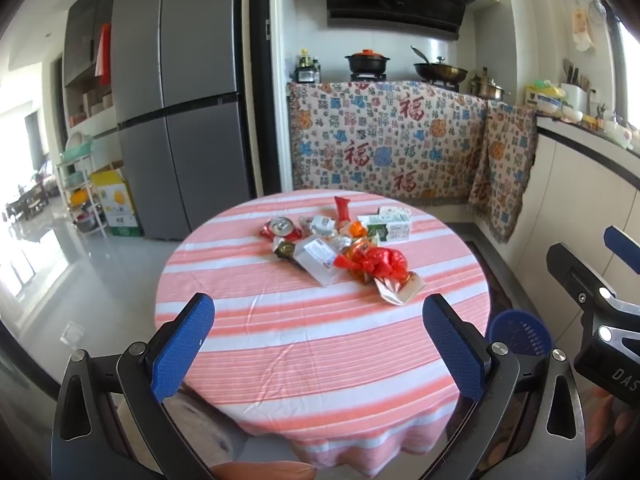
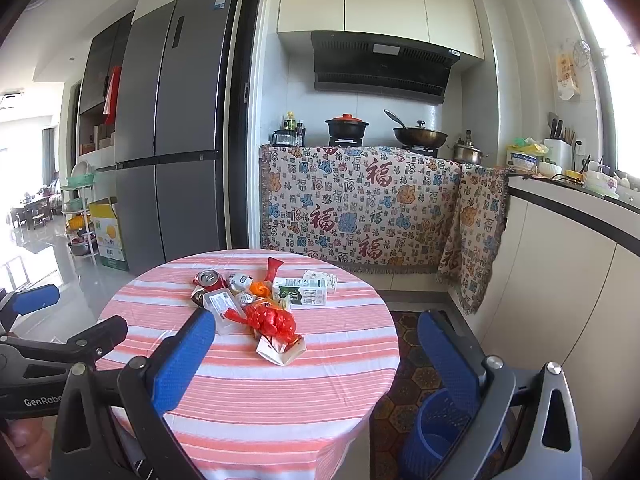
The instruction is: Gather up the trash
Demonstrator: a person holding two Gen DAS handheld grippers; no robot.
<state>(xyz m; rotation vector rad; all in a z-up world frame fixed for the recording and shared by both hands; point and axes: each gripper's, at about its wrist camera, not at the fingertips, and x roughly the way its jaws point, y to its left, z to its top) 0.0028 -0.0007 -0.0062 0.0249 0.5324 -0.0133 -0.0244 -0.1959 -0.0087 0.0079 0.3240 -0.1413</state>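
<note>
While both the left gripper and right gripper stand spread wide and empty, the trash pile lies mid-table, stretching from the crushed can toward the near-right paper wrapper. Bare cloth rings the pile; the blue bin stands just beside the table's right edge.

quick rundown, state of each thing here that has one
left gripper: open, empty
right gripper: open, empty
can: crushed, on its side
milk carton: lying flat
red bag: crumpled, on the pile
clear box: shut, lying tilted
blue bin: upright on the floor by the table; inside not visible
pot: lid on
fridge: doors shut
</note>
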